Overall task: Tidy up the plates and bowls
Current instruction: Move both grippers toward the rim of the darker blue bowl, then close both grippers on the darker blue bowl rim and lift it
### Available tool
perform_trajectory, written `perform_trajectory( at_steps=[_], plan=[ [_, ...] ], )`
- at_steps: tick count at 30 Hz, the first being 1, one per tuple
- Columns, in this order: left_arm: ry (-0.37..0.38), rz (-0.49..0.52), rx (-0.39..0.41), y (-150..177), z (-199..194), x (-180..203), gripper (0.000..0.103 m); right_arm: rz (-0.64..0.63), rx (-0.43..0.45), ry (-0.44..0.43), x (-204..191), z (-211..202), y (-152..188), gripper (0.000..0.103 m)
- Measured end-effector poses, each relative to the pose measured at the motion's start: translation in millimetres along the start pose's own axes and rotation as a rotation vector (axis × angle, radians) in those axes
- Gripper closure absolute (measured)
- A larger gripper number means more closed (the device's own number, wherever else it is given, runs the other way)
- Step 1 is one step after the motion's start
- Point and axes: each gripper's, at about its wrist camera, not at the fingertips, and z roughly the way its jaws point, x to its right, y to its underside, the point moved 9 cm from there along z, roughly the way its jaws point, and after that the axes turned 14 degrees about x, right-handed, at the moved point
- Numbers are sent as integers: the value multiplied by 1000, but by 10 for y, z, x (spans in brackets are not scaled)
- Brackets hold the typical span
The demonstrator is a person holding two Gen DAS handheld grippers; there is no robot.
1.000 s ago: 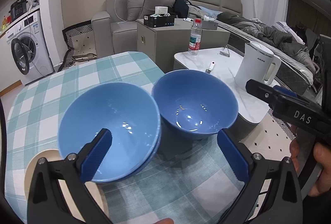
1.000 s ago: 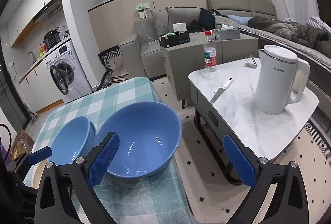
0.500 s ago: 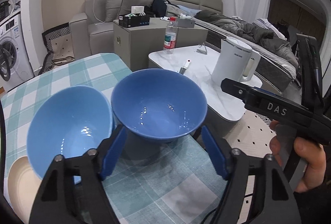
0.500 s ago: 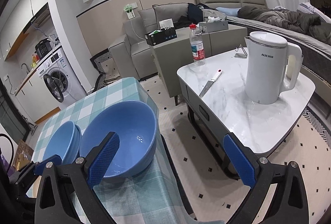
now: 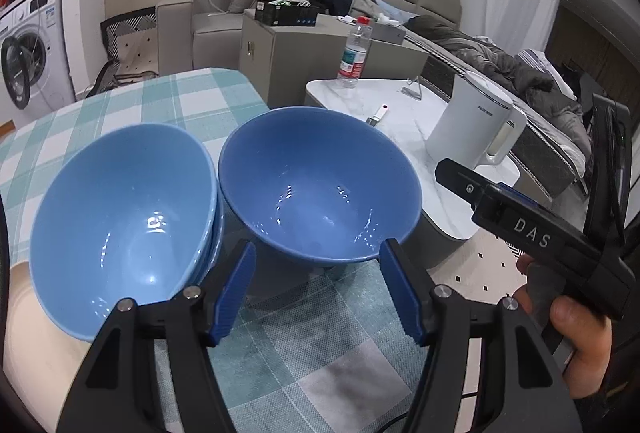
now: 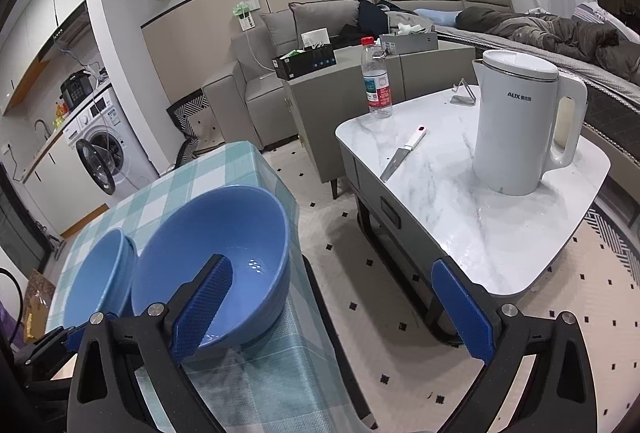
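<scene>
A dark blue bowl (image 5: 320, 189) stands upright on the checked tablecloth (image 5: 304, 353), close to its right edge. Touching it on the left is a short stack of light blue bowls (image 5: 120, 217). My left gripper (image 5: 319, 244) reaches at the dark bowl's near side. Its jaws are closing, with the bowl's lower wall between the blue pads (image 5: 236, 289), which do not visibly press on it. My right gripper (image 6: 329, 261) is wide open. Its left finger (image 6: 204, 301) hangs over the inside of the dark blue bowl (image 6: 224, 233), and its right finger is over the floor.
A cream plate (image 5: 24, 313) lies under the light blue bowls at the lower left. Right of the table stands a marble side table (image 6: 500, 225) with a white kettle (image 6: 516, 129), a knife (image 6: 400, 157) and a water bottle (image 6: 376, 81). A hand (image 5: 572, 325) holds the right gripper.
The left gripper's jaws have narrowed from wide to either side of the dark blue bowl, and it swung from the light bowls towards it. The right gripper sank, its left finger now over the bowl.
</scene>
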Motion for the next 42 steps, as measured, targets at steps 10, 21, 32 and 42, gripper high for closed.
perform_trajectory(
  at_steps=[10, 21, 32, 42],
  plan=[
    [-34, -56, 10, 35, 135, -44, 39, -9, 35, 2, -50, 92, 2, 18],
    [-47, -57, 13, 49, 183, -36, 39, 37, -9, -53, -170, 301, 161, 36],
    [-33, -54, -4, 92, 221, 0, 40, 24, -53, -65, -251, 440, 297, 64],
    [-42, -37, 7, 92, 229, 26, 40, 12, -67, -41, -174, 444, 339, 70]
  ],
)
